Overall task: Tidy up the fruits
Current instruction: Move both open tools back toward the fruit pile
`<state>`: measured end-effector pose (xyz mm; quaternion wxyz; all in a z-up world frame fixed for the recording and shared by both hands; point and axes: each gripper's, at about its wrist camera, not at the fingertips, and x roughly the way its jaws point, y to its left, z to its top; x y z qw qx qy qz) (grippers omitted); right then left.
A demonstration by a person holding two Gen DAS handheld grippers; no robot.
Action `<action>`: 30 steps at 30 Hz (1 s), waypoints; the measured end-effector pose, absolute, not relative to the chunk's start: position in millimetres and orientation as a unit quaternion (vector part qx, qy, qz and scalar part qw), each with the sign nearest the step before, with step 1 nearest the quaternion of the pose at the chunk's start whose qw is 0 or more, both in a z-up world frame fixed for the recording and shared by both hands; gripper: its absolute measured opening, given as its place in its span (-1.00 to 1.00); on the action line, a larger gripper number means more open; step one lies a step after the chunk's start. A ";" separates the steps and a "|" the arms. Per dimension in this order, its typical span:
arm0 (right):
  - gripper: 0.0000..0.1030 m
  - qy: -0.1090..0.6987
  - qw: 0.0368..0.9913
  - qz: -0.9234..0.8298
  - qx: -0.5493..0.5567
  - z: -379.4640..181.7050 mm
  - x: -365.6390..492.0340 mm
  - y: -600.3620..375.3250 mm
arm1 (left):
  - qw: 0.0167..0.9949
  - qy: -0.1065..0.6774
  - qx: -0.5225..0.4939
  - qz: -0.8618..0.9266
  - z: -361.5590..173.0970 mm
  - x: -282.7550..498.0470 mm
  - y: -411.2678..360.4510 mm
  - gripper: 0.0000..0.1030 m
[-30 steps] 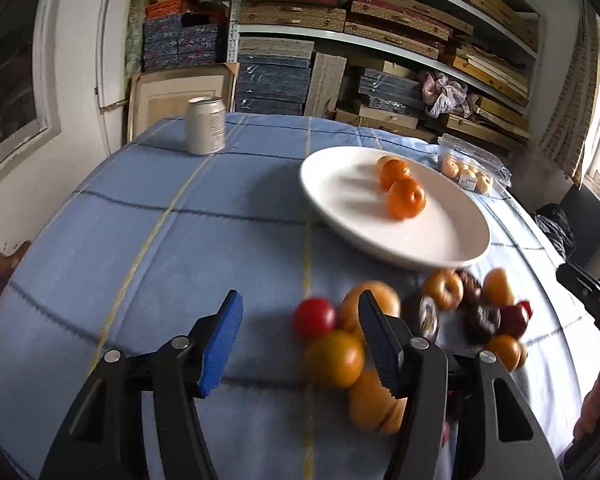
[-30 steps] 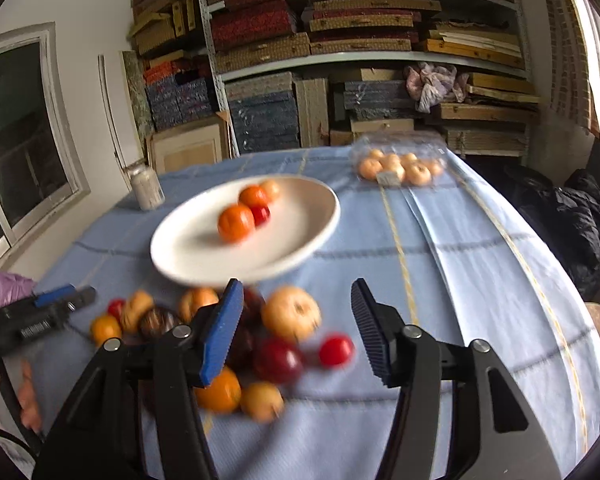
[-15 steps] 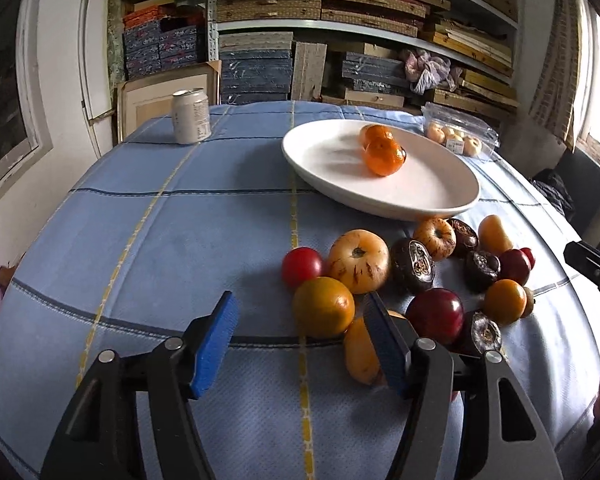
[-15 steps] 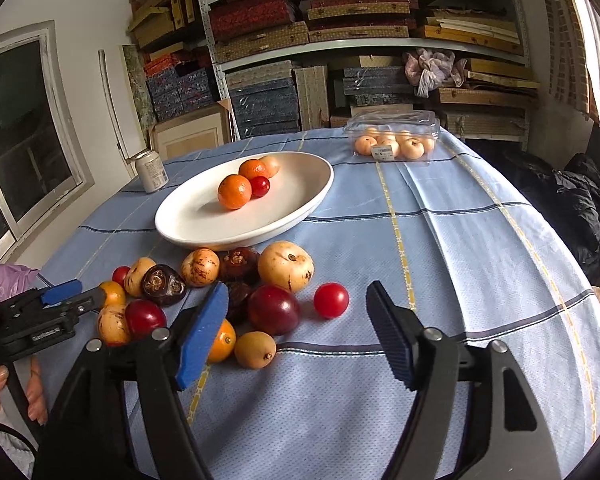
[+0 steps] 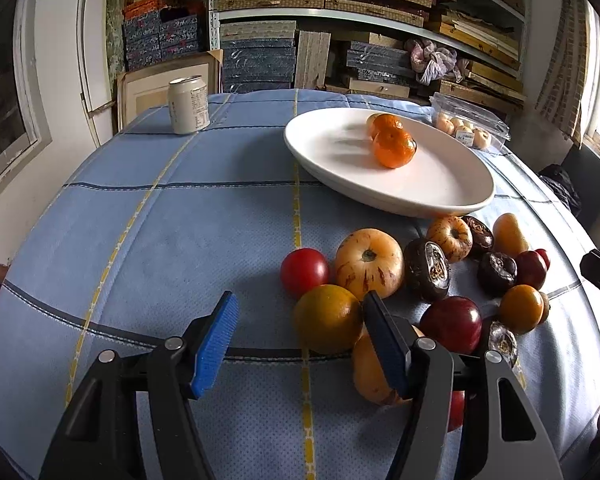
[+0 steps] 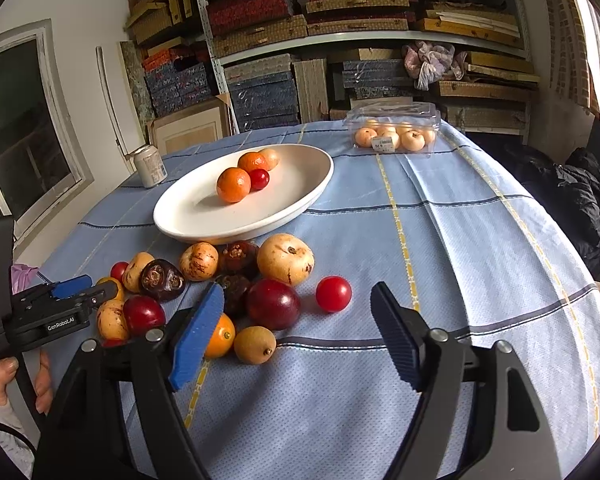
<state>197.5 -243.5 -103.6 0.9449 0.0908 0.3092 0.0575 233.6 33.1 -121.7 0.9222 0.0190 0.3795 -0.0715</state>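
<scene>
A white plate (image 5: 420, 204) (image 6: 220, 236) holds two mandarins (image 6: 233, 185), a small red fruit and a pale one. In front of it a pile of loose fruit lies on the blue cloth. My left gripper (image 5: 302, 304) is open low over the pile's left end, with a yellow-orange fruit (image 5: 328, 318) between its fingers, close to the right pad but not pressed from both sides. My right gripper (image 6: 296, 294) has its jaws opening. A dark red plum (image 6: 273, 303) and a red cherry tomato (image 6: 333, 293) lie ahead between its fingers, untouched.
A drink can (image 5: 188, 104) stands at the back left. A clear plastic box of pale fruit (image 6: 392, 132) sits behind the plate. Stacked shelves fill the background, and a dark bag (image 6: 572, 196) lies beyond the table's right edge. A hand (image 6: 4, 376) holds the left gripper.
The right gripper's jaws have spread noticeably wider. The left gripper's jaws widened a little, and it sank slightly toward the fruit pile. The fruits on the plate and cloth lie as before.
</scene>
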 end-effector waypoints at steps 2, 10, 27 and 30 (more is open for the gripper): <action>0.44 0.311 0.944 0.058 0.091 -104.6 198.4 -243.7 | 0.922 0.381 0.019 -0.072 -122.0 235.4 32.4 0.26; 0.44 0.319 0.942 0.057 0.089 -108.2 201.0 -243.7 | 0.922 0.377 0.031 -0.080 -121.5 233.5 27.1 0.07; 0.44 0.322 0.941 0.058 0.088 -109.3 201.6 -243.7 | 0.922 0.376 0.037 -0.087 -122.9 230.8 24.4 -0.29; 0.44 0.326 0.939 0.062 0.088 -111.1 201.8 -242.1 | 0.926 0.369 0.033 -0.078 -120.0 227.4 28.8 -0.29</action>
